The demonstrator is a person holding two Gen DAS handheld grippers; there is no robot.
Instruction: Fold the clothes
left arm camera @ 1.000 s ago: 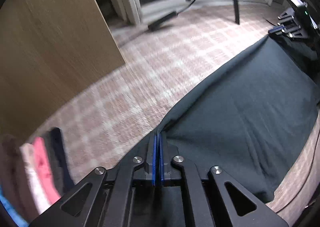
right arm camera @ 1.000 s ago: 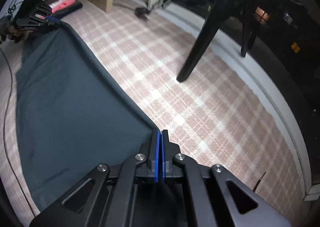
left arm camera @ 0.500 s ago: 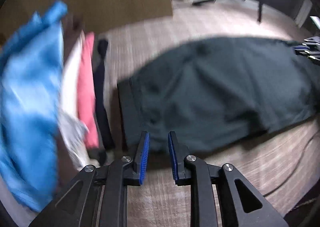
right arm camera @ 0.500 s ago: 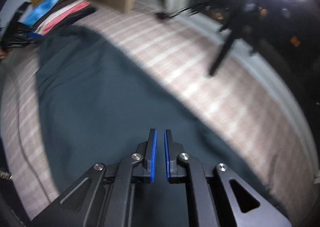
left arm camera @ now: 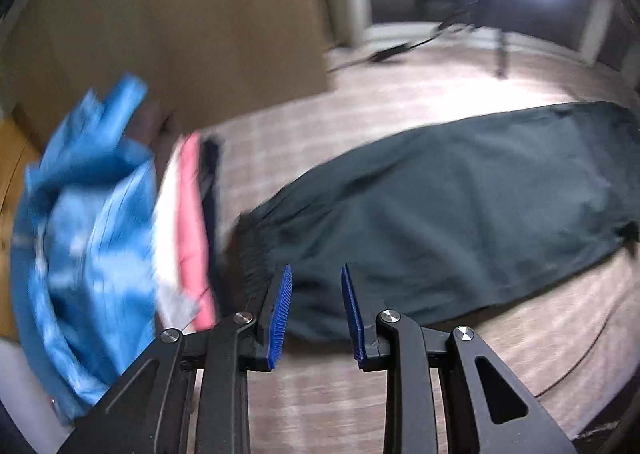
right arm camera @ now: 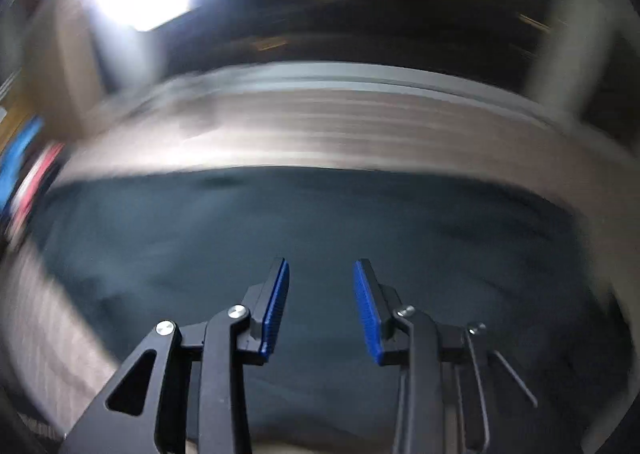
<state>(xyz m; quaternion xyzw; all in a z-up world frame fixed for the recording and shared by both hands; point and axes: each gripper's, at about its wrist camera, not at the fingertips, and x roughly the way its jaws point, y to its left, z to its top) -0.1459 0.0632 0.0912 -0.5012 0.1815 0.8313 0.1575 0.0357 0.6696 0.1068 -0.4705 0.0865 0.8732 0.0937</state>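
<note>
Two parted grippers [left arm camera: 316, 314] [right arm camera: 322, 308]; dark garment [left arm camera: 460, 206]

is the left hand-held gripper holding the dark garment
No, the left hand-held gripper is open, and the dark garment lies flat on the carpet.

I see matt dark green cloth garment [left arm camera: 460, 206], ribbed blue rubbery pads [left arm camera: 280, 314] on matt black plastic fingers, shiny metal screws [left arm camera: 390, 317], smooth wood panel [left arm camera: 168, 22].

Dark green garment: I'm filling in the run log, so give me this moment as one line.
left gripper open | right gripper open | dark green garment flat on carpet, unheld | right view blurred
</note>
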